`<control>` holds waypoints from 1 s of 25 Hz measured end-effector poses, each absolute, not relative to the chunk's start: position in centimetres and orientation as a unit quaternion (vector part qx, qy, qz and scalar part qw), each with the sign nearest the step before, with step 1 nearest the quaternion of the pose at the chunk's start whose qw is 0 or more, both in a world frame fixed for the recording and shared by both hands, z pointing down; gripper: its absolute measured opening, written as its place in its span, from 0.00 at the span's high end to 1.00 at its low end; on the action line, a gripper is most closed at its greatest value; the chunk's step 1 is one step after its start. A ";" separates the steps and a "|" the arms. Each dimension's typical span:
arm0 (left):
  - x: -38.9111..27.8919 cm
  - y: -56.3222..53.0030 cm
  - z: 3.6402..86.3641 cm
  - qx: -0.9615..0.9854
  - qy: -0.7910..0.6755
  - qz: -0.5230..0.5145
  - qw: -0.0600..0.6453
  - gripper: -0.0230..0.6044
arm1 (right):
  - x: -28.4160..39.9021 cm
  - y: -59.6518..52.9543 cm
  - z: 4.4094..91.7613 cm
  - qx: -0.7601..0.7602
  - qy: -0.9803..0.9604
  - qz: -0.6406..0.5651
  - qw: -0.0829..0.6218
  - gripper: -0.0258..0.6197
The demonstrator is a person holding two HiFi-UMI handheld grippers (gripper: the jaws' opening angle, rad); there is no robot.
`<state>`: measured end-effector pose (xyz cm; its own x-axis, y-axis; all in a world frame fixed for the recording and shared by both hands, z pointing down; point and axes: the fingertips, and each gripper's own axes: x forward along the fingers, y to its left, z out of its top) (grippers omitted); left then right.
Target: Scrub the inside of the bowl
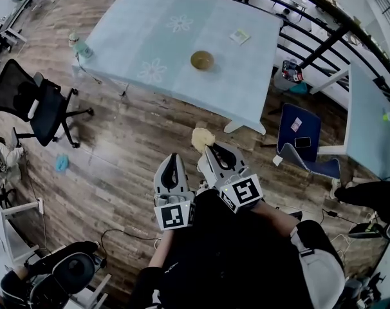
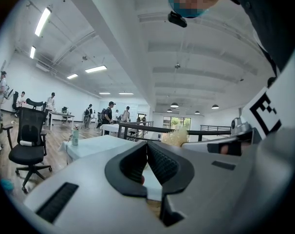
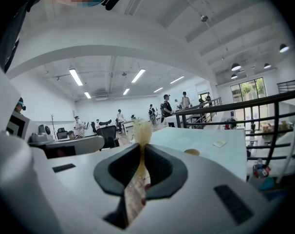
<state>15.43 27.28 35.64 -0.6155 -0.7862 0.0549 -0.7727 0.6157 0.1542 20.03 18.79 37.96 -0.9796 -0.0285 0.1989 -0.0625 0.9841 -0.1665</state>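
A brown bowl [image 1: 202, 60] stands near the middle of a pale blue table [image 1: 150, 24], far ahead of both grippers; in the right gripper view the bowl [image 3: 191, 152] shows small on the table [image 3: 211, 155]. My right gripper [image 1: 210, 149] is shut on a pale yellow scrubber [image 1: 201, 138], whose fluffy head [image 3: 141, 130] sticks out past the jaws [image 3: 140, 147]. My left gripper [image 1: 173, 158] hangs beside it, shut and empty, its ribbed pads [image 2: 159, 162] pressed together. Both are held over the wooden floor, well short of the table.
A bottle [image 1: 79, 45] stands at the table's left corner and a small packet [image 1: 240, 36] at its far right. A black office chair [image 1: 37, 105] is at the left, a blue seat [image 1: 301, 137] and a black railing [image 1: 324, 37] at the right. People stand in the distance.
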 end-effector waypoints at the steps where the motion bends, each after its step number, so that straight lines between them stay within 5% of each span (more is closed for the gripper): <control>1: 14.7 26.8 35.6 0.436 -0.896 -0.055 0.060 0.94 | 19.2 18.3 37.9 0.023 -0.991 0.088 0.098 0.90; 15: 5.4 18.5 34.6 0.449 -0.891 -0.044 0.043 0.94 | 9.5 10.6 36.7 0.016 -0.993 0.084 0.084 0.90; 25: 4.0 13.1 36.3 0.491 -0.867 -0.026 0.083 0.94 | 8.8 5.8 37.2 0.063 -0.988 0.108 0.087 0.90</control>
